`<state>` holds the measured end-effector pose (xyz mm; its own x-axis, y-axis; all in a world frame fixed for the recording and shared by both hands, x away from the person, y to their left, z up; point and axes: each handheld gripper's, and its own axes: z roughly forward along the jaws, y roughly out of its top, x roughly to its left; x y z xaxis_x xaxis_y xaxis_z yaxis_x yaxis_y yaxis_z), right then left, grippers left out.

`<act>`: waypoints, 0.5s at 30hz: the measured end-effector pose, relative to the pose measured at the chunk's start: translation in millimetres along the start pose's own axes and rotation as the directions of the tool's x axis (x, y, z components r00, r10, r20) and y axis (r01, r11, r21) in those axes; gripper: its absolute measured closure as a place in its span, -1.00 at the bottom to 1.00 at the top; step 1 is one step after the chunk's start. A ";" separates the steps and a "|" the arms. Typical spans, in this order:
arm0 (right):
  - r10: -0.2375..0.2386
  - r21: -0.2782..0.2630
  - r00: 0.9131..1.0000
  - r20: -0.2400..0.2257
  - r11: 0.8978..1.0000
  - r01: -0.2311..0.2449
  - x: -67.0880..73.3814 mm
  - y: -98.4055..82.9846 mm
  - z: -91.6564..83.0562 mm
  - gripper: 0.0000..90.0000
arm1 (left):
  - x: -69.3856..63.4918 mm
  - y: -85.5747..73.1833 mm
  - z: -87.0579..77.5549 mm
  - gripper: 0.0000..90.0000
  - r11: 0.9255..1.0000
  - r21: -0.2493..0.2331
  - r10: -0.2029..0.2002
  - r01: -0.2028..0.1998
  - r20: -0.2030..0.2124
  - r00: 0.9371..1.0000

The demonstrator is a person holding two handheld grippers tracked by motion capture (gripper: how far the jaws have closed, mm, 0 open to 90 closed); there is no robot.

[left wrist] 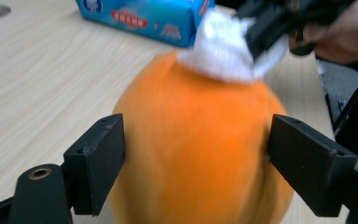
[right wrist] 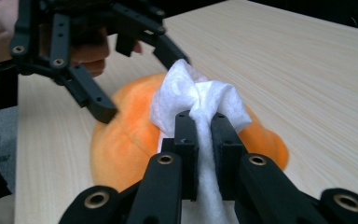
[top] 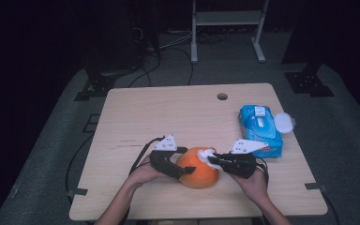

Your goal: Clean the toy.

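- The right hand-held gripper (right wrist: 204,123) is clenched on a white wipe (right wrist: 200,95), pressing it onto the top of an orange plush pumpkin (top: 198,168).
- The left hand-held gripper (left wrist: 193,154) straddles the pumpkin, its jaws spread at the sides; contact unclear.
- The pumpkin sits at the counter's (top: 168,112) near edge.
- A blue wipes pack (top: 261,127) lies to the right.

matt orange plush toy (right wrist: 121,140), soft white wipe (right wrist: 200,100), pale wood table (top: 168,112)

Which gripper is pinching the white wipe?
The right gripper: its fingers are shut on the white wipe, pressing it onto the orange ball. The left gripper straddles the ball, fingers spread.
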<state>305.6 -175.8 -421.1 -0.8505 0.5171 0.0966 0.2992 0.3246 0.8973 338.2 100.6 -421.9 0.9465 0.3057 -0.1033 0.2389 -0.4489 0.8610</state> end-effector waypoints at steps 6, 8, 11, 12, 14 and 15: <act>-0.014 0.001 1.000 0.003 1.000 0.014 2.0 2.2 0.1 0.82 | 2.1 -3.6 5.9 -0.50 1.000 0.026 -0.015 0.016 -0.030 0.999; 0.003 0.001 1.000 0.012 1.000 -0.003 -2.4 1.1 -1.5 0.82 | 3.7 -6.4 6.8 -0.48 0.999 0.034 -0.031 0.033 -0.036 0.999; 0.042 0.009 0.999 0.016 0.999 -0.042 -11.0 -4.2 -2.3 0.82 | 8.4 -10.5 4.2 -0.48 0.997 0.046 -0.057 0.058 -0.036 0.998; 0.056 0.011 0.998 0.014 0.998 -0.056 -13.9 -5.9 -2.8 0.82 | 9.4 -11.9 3.4 -0.48 0.997 0.046 -0.061 0.062 -0.036 0.998; 0.076 0.015 0.997 0.017 0.997 -0.076 -18.5 -8.9 -3.3 0.82 | 9.9 -13.2 2.3 -0.48 0.997 0.046 -0.066 0.067 -0.034 0.997; 0.092 0.018 0.996 0.019 0.996 -0.092 -20.9 -10.7 -3.7 0.82 | 10.0 -13.4 1.9 -0.47 0.997 0.048 -0.065 0.067 -0.033 0.997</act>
<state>318.6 -193.1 -431.2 -0.8112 0.5595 0.1701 0.3840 0.2902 0.8766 344.9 108.1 -435.4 0.9213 0.3616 -0.1430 0.3118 -0.4670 0.8275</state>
